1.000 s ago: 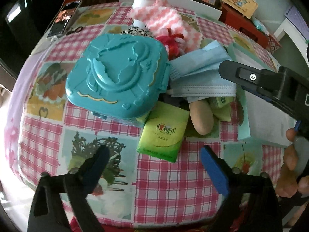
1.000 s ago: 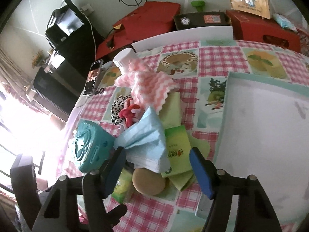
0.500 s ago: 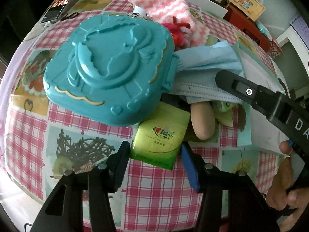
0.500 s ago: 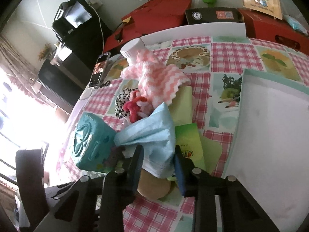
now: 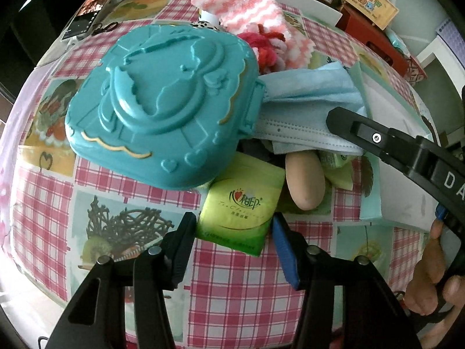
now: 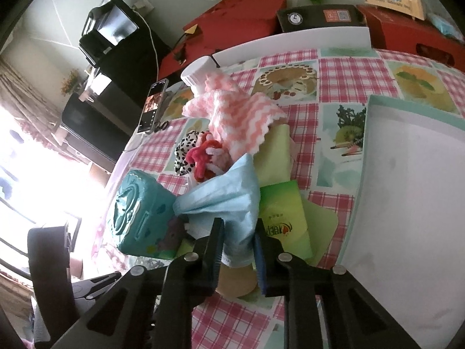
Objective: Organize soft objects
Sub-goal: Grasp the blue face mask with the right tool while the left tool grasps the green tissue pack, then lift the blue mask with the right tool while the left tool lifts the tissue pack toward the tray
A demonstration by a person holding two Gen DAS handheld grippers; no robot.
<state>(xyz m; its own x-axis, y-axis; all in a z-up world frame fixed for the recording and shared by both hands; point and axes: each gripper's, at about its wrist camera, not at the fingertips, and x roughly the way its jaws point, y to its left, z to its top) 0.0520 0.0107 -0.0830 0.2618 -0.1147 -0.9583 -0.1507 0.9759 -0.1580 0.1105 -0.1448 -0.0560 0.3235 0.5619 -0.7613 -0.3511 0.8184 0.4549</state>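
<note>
The left tongs (image 5: 232, 232) are standing about half open and clamping the near end of a green tissue pack (image 5: 242, 206), their black and blue fingers pressing its two sides while the pack is lying on the checked desk (image 5: 232, 285) with its far end tucked under a teal plastic case (image 5: 162, 101). The right tongs (image 6: 238, 241) are closing on a blue face mask (image 6: 229, 200), their fingers squeezing the bunched lower part of it between them, with only a narrow gap left. The mask is sitting on top of the pile in the middle of the desk, draping over a second green tissue pack (image 6: 283, 218) and a tan round sponge (image 5: 305, 183). Behind it, a pink and white wavy cloth (image 6: 241, 116) is leaning against a white bottle (image 6: 197, 72), and a red yarn bundle (image 6: 203, 154) is resting beside a black-spotted scrunchie (image 6: 183, 151). A pale tray with a mint rim (image 6: 407, 197) is lying just to the right of the pile. A phone (image 6: 152, 107) is lying near the far left edge of the desk. In the left view, a person's hand (image 5: 430, 285) is gripping the handle of the right tongs.
</note>
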